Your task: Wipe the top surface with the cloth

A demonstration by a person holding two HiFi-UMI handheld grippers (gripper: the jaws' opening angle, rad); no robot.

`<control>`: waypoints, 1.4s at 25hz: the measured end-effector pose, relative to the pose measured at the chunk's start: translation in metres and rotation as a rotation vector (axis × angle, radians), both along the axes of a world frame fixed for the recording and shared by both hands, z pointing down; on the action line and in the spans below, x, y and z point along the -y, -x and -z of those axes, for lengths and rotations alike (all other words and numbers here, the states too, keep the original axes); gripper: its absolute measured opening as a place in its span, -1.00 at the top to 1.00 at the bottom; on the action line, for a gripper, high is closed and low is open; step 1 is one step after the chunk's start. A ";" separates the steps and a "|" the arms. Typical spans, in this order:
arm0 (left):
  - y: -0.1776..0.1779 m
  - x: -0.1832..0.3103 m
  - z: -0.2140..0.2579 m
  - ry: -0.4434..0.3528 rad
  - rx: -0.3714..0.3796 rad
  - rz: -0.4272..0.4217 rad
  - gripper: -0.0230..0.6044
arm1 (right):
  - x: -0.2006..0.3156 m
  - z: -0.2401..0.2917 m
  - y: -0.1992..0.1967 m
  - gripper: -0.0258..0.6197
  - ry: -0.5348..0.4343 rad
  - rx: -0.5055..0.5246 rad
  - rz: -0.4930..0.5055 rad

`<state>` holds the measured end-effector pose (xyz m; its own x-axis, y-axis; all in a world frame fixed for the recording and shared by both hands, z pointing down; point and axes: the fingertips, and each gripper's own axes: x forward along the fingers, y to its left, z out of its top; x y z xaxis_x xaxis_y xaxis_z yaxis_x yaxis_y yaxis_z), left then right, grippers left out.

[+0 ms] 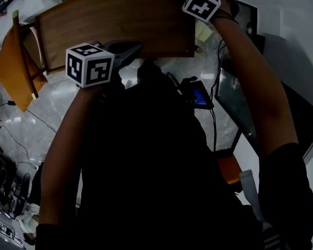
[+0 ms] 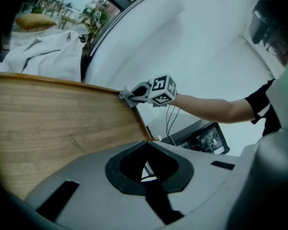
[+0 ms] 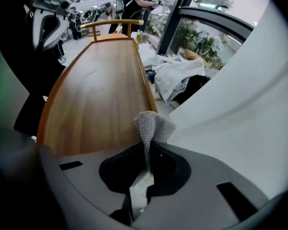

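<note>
Grey knit cloth (image 3: 153,126) pinched as a narrow fold between the closed jaws of the right gripper (image 3: 146,150), its bunched tuft poking out past the tips. Poised at the corner of the wooden table top (image 3: 98,85) on the side of the white wall (image 3: 239,104). Touching the wood or just clear of it: hard to tell from these angles. Left gripper (image 2: 148,140) well apart from the cloth at the near long edge of the same board, jaws drawn together on nothing, tips just over the wood.

Judged as the very start of the wipe: cloth in hand, set at a corner, the whole board yet to cover. Next move, in all likelihood: press the tuft down flat, then draw it lengthwise along the grain in overlapping passes, with a firm pinch against slipping and the idle gripper kept out of the path.

Bare wood from end to end, nothing standing in the way of a long stroke. Less room on the cloth's side, with the wall near that corner and a heap of white sheets (image 3: 175,73) on the floor beyond the long edge. At the far end, a curved wooden rail (image 3: 112,23), apparently a chair back, close to the board. Care called for at each edge, to avoid running the tuft off the wood.
</note>
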<state>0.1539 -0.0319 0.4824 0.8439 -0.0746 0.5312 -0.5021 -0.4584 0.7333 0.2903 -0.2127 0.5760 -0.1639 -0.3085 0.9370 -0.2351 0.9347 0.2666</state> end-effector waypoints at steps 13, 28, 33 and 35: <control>-0.001 -0.005 -0.001 -0.004 0.010 0.000 0.89 | 0.000 -0.018 -0.003 0.81 -0.006 -0.140 0.074; -0.002 -0.010 -0.007 0.003 -0.008 -0.013 0.89 | -0.083 -0.024 0.002 0.81 0.098 -0.074 0.079; -0.004 -0.007 -0.004 -0.001 -0.033 -0.025 0.89 | -0.142 -0.027 0.007 0.81 0.238 -0.053 0.118; -0.003 -0.005 -0.003 -0.006 -0.044 -0.026 0.89 | -0.160 -0.028 0.011 0.81 0.313 -0.051 0.126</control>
<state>0.1569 -0.0273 0.4851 0.8681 -0.0550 0.4933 -0.4573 -0.4752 0.7517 0.2793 -0.0525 0.6042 -0.1332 0.0151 0.9910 -0.1068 0.9938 -0.0295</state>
